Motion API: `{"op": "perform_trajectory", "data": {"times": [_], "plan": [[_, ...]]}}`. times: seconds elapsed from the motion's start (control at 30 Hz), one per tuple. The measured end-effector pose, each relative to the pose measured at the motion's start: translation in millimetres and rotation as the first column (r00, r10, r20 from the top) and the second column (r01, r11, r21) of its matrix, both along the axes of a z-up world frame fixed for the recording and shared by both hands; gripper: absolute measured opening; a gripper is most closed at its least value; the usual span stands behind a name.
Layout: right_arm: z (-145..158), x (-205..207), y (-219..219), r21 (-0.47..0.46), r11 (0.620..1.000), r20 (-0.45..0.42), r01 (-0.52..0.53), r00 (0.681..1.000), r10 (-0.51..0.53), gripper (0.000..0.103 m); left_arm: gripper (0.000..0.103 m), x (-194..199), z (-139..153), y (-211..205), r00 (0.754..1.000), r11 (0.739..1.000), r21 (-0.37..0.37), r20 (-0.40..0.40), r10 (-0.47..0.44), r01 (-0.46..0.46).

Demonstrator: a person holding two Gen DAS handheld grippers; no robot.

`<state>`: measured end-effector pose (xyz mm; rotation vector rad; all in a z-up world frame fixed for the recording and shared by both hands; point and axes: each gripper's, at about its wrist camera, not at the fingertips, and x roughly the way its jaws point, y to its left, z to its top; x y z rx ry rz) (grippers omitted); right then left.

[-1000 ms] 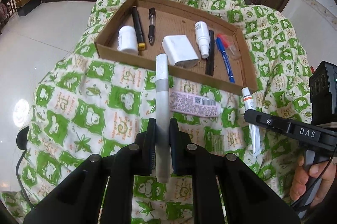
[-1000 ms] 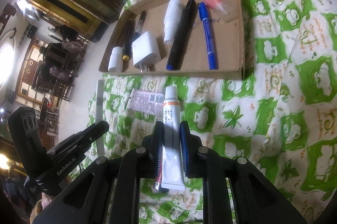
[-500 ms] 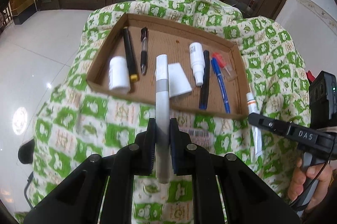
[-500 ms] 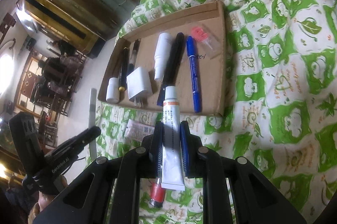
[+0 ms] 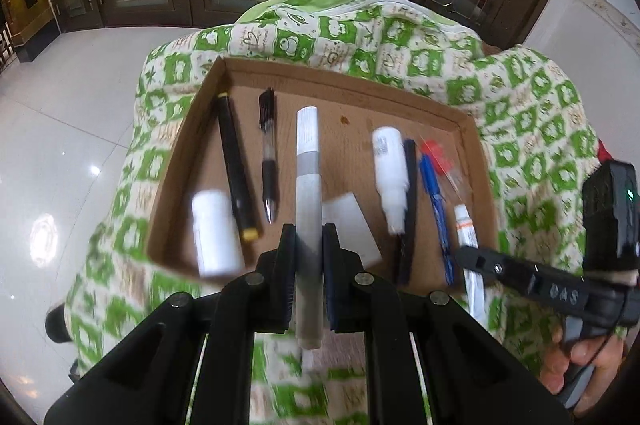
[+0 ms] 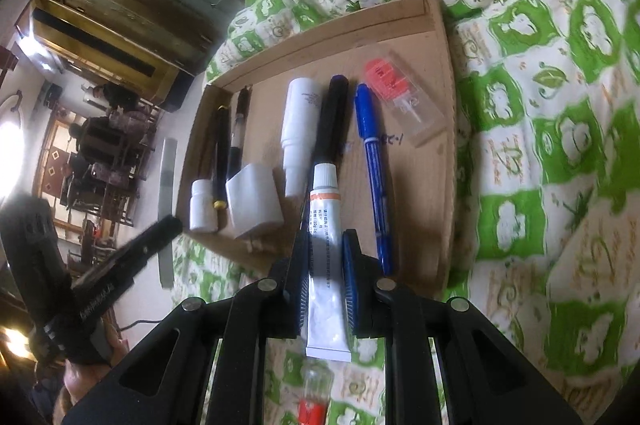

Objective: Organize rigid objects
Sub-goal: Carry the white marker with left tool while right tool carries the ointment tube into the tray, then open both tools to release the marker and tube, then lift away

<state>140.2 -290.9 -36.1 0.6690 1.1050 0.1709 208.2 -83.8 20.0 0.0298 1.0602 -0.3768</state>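
Observation:
My left gripper (image 5: pixel 308 245) is shut on a long white and grey marker (image 5: pixel 307 153), which hangs over the near part of the cardboard tray (image 5: pixel 340 77). My right gripper (image 6: pixel 326 253) is shut on a white ointment tube (image 6: pixel 325 209) with an orange band. The tube's cap reaches over the tray's near edge, above a black marker (image 6: pixel 332 121). In the tray lie a blue pen (image 6: pixel 374 161), a white spray bottle (image 6: pixel 300 129), a white charger block (image 6: pixel 254 199), a small white bottle (image 6: pixel 202 203), a black pen with a yellow end (image 5: pixel 236 169) and a clear pen (image 5: pixel 268 161).
The tray rests on a green and white patterned cloth (image 6: pixel 560 105). A red piece in a clear pack (image 6: pixel 396 93) lies at the tray's right end. A small red-capped vial (image 6: pixel 314 397) lies on the cloth under my right gripper. Shiny floor tiles (image 5: pixel 60 145) lie beyond the cloth's left edge.
Both grippers have carried the marker and the tube forward from above the cloth to over the tray's near edge. The pink tube on the cloth has left the view.

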Motion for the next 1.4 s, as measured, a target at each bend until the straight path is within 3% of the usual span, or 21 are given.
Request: {"op": "perform_trajectory", "data": {"times": [0.37,0.67,0.93,1.07,1.13,1.2,1.3,1.4], "plan": [[-17,36,-4,-0.042,0.999,-0.041,0.016,0.999,-0.018,0.015,0.01,61,-32,-25,0.999,0.999,0.042,-0.043,-0.019,0.02],[-22,50,-3,-0.056,0.998,-0.038,0.032,0.999,-0.034,0.015,0.01,80,-54,-37,0.997,0.997,0.064,-0.068,-0.027,0.031],[-17,46,-6,-0.047,0.998,-0.004,0.035,0.999,-0.035,0.016,0.011,76,-35,-29,0.999,0.999,0.036,-0.043,0.003,-0.002],[-4,37,-6,-0.068,0.997,0.047,0.045,0.998,-0.042,0.032,0.021,59,-8,-12,1.0,1.0,0.01,-0.003,0.013,-0.013],[1,30,-6,-0.053,0.998,0.059,0.046,0.997,-0.043,0.032,0.032,42,5,4,0.999,0.999,-0.02,0.015,0.028,-0.028],[5,16,-5,-0.021,0.999,0.058,0.041,0.997,-0.04,0.032,0.051,23,12,19,0.998,0.997,-0.054,0.024,0.055,-0.053],[10,-6,2,0.023,1.0,0.058,0.017,0.998,-0.018,0.033,0.053,-5,8,34,0.998,0.997,-0.047,0.013,0.055,-0.055],[14,-33,14,0.054,0.998,0.058,-0.02,0.998,0.017,0.042,0.053,-30,-7,26,1.0,0.999,0.037,-0.007,-0.01,0.01]]}}
